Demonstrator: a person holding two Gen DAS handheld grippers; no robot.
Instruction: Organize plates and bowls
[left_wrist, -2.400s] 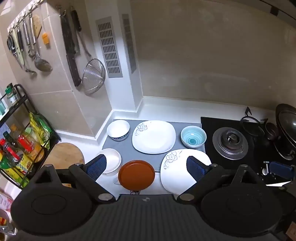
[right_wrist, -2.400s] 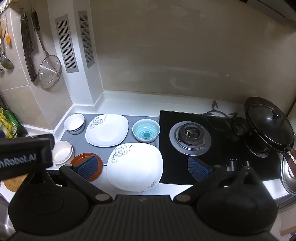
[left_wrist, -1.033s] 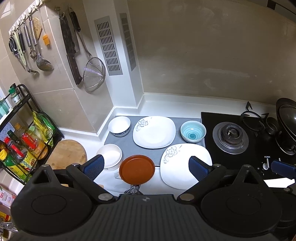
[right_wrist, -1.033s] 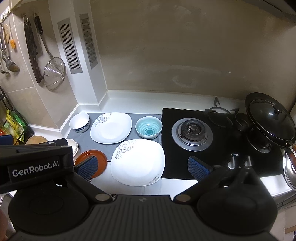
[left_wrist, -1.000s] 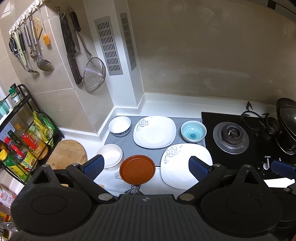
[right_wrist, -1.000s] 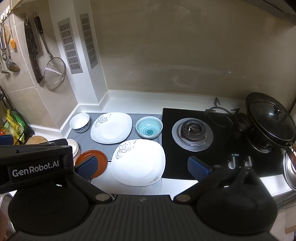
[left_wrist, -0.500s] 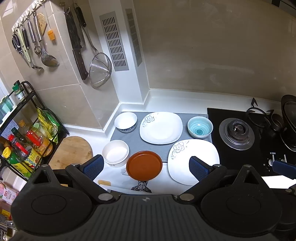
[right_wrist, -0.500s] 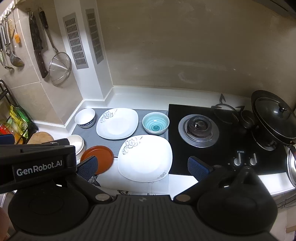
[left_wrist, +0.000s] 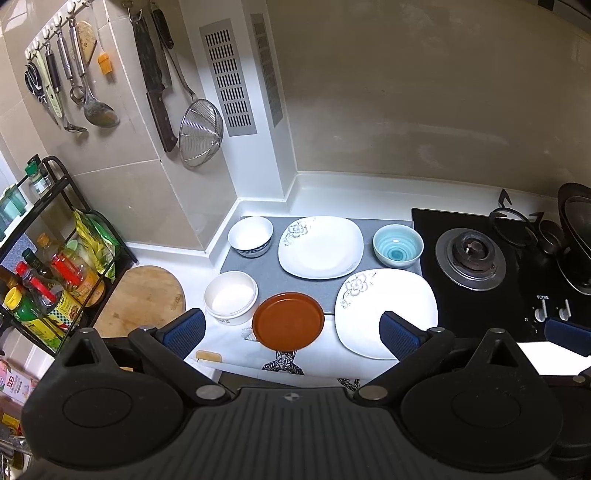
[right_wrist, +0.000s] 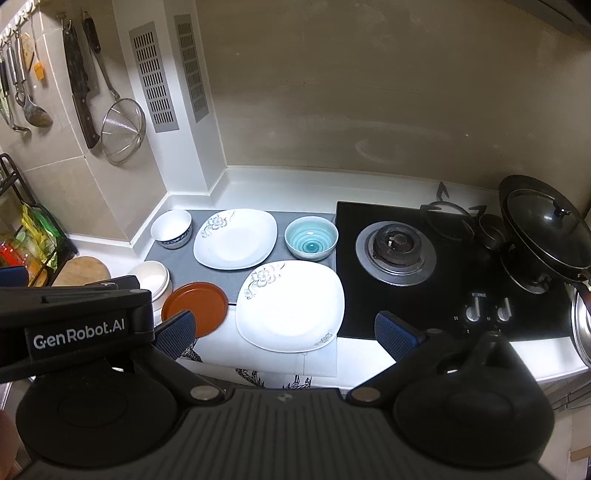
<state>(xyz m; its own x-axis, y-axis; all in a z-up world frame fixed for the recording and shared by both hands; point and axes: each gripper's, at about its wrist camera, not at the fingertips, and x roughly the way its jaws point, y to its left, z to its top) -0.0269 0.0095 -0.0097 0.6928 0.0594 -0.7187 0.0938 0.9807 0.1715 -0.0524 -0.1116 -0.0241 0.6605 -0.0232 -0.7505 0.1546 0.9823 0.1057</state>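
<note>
On a grey mat (left_wrist: 269, 275) lie a white square floral plate (left_wrist: 320, 246), a white bowl with a blue base (left_wrist: 250, 236) and a light blue bowl (left_wrist: 397, 246). Nearer the counter's front are a second floral plate (left_wrist: 386, 308), a brown round plate (left_wrist: 288, 321) and a white round bowl (left_wrist: 231, 302). My left gripper (left_wrist: 291, 332) is open, empty, held above the counter's front edge. My right gripper (right_wrist: 284, 330) is open and empty above the near floral plate (right_wrist: 291, 306). The brown plate (right_wrist: 195, 308) and blue bowl (right_wrist: 311, 237) show there too.
A gas hob (right_wrist: 395, 251) with a lidded black wok (right_wrist: 543, 229) fills the right. A round wooden board (left_wrist: 142, 295) and a black rack of bottles (left_wrist: 48, 273) stand at the left. Knife, strainer (left_wrist: 201, 133) and ladles hang on the wall.
Both grippers have pulled back and up from the counter, so the dishes look smaller and shifted right. No dish has moved. Both stay open.
</note>
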